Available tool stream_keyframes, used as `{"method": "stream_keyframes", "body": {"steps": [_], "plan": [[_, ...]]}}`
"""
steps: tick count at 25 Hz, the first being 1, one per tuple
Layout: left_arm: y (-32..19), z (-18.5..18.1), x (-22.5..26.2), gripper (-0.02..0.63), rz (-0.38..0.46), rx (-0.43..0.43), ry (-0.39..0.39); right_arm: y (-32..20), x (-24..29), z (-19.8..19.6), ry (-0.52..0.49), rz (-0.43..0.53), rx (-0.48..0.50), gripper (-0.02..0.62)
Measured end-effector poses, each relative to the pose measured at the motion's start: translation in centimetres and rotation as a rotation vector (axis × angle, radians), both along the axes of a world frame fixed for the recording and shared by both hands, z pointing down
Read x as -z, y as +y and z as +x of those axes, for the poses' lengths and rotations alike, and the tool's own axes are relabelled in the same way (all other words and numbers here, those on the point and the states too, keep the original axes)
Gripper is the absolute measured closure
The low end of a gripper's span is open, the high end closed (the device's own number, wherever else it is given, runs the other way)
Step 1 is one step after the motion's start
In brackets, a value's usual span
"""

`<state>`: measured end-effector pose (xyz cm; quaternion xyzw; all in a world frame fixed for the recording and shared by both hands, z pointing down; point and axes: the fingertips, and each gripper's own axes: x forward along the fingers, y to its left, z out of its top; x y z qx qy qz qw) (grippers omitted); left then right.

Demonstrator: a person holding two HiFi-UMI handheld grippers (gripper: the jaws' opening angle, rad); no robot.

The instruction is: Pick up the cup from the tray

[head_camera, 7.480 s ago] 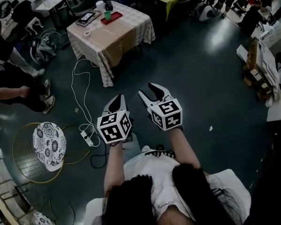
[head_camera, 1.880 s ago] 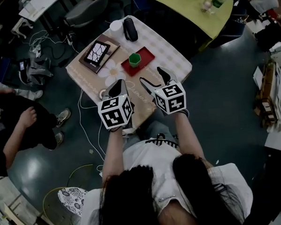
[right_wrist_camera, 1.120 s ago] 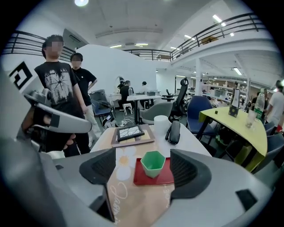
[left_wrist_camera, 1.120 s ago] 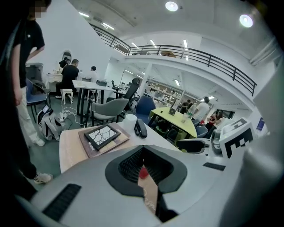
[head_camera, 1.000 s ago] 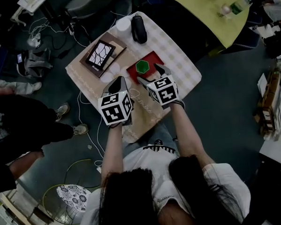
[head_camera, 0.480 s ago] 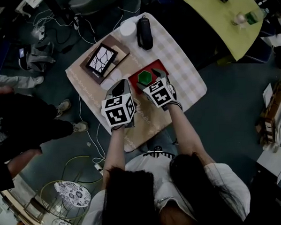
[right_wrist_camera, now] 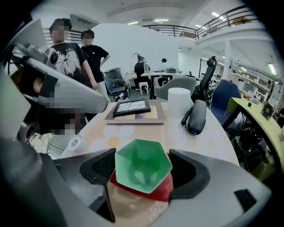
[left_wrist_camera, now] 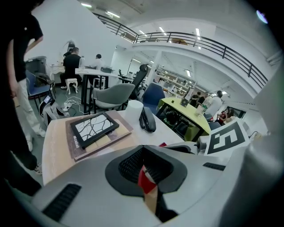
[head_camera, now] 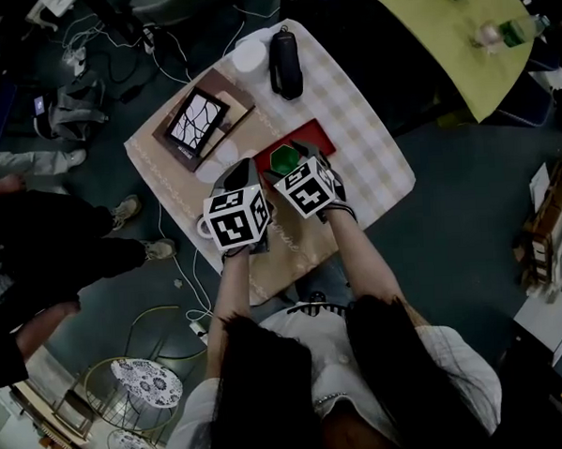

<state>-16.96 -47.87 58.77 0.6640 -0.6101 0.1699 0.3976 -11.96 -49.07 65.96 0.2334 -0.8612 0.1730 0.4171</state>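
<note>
Right gripper view: our right gripper (right_wrist_camera: 142, 160) gapes wide around the green cup (right_wrist_camera: 143, 167) on the red tray (right_wrist_camera: 165, 193); our left gripper (left_wrist_camera: 143, 153) sits closed, empty.

Table (head_camera: 350, 112), head view.
- Tray (head_camera: 306, 133): near centre.
- Cup (head_camera: 282, 158): on tray, between the parted jaws of the right gripper (right_wrist_camera: 143, 165).
- Framed panel (head_camera: 197, 120): 10 o'clock from tray.
- Pouch (head_camera: 284, 50): 12 o'clock.
- Cylinder (head_camera: 250, 54): 11 o'clock, just beside pouch.
- Left gripper (head_camera: 241, 169): 8 o'clock.
</note>
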Motion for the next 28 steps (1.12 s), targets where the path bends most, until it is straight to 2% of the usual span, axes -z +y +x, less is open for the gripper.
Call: {"method": "stream_keyframes", "body": {"steps": [15,28], "plan": [[0.2,1.1,0.0,0.601,-0.003,-0.026,-0.002,-0.5,0.8,0.6,-0.011,0.003,-0.018,0.235],[0.0,5.6,0.2,0.601,0.015,-0.121,0.020,-0.6,1.5,7.2,0.021,0.022,-0.170,0.235]]}}
